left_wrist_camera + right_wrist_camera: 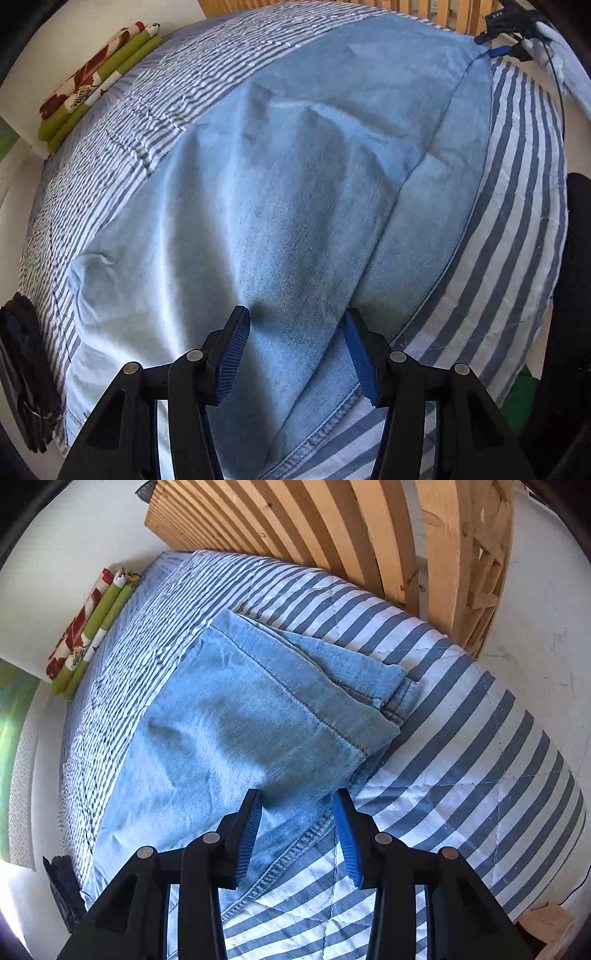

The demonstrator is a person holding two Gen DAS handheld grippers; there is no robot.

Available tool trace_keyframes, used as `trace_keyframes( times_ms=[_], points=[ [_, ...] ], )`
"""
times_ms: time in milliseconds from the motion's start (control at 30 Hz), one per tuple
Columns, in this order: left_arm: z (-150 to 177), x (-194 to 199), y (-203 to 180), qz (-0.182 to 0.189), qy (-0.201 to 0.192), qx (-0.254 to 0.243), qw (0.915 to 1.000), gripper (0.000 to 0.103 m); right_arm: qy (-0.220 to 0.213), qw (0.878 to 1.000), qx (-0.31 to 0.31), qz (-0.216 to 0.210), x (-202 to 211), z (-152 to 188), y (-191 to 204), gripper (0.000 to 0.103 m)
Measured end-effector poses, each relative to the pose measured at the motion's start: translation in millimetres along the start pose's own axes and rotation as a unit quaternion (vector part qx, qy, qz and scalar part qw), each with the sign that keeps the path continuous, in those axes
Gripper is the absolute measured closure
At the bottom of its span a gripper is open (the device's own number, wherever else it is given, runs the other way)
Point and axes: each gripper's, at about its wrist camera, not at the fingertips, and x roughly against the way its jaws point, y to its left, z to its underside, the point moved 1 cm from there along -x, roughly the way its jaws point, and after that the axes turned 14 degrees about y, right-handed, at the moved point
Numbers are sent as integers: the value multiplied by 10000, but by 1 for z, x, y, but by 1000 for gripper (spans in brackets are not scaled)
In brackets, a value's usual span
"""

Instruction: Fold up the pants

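Light blue denim pants (277, 184) lie spread on a striped bed cover (517, 221). In the right wrist view the pants (240, 709) are laid double, with the stacked leg hems (399, 701) at the far right. My left gripper (295, 314) hovers open over a raised crease of the denim, close to a stitched hem edge (325, 424). My right gripper (297, 795) is open above the near seam of the pants, where denim meets the cover. The pads press on nothing. In the left wrist view the right gripper (508, 48) shows small at the top right corner.
The blue-and-white striped cover (461, 757) fills the bed. A wooden slatted frame (332, 528) stands behind it. A folded green and red floral cloth (88, 631) lies on a white surface at the left. A black object (26, 369) hangs at the bed's left edge.
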Motion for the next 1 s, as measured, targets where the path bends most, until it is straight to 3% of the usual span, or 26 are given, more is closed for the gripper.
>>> trace_keyframes(
  times_ms=[33, 67, 100, 133, 200, 333, 500, 533, 600, 667, 800, 867, 1000],
  points=[
    [-1, -2, 1, 62, -24, 11, 10000, 48, -2, 10000, -40, -31, -1, -1, 0, 66],
    [-2, -3, 2, 184, -54, 14, 9998, 57, -23, 10000, -67, -58, -2, -2, 0, 66],
    [-2, -2, 3, 264, -58, 11, 9996, 75, -76, 9999, -78, -58, 0, -2, 1, 67],
    [-2, -2, 5, 206, -70, 30, 9998, 85, -153, 9999, -57, -45, 2, -1, 3, 68],
    [-2, 3, 10, 237, -69, 73, 9997, 92, -299, 9995, 47, 59, 8, -1, 7, 77],
    [1, 19, 20, 517, -226, 165, 9983, 93, -562, 9981, 160, 192, 22, -5, 14, 98],
    [4, 48, 13, 970, -474, 40, 9942, 93, -990, 9888, 620, 933, 43, -10, 40, 101],
    [6, 49, 2, 1067, -402, -27, 9935, 92, -1114, 9847, 719, 1126, 49, -10, 45, 101],
    [12, 37, -15, 1223, -153, -255, 9921, 80, -1313, 9758, 804, 1556, 53, -10, 49, 101],
    [13, 18, -23, 1046, 92, -343, 9939, 79, -1265, 9674, 862, 2019, 43, -12, 46, 101],
    [19, 23, -16, 1324, -27, -136, 9911, 74, -317, 9683, 1033, 2252, 1, -21, 30, 95],
    [21, 35, -8, 1351, -176, -45, 9907, 73, -433, 9672, 997, 2297, 5, -19, 23, 90],
    [19, 47, 8, 1121, -384, 98, 9929, 72, -1055, 9739, 683, 1892, 47, -14, 14, 89]
  ],
)
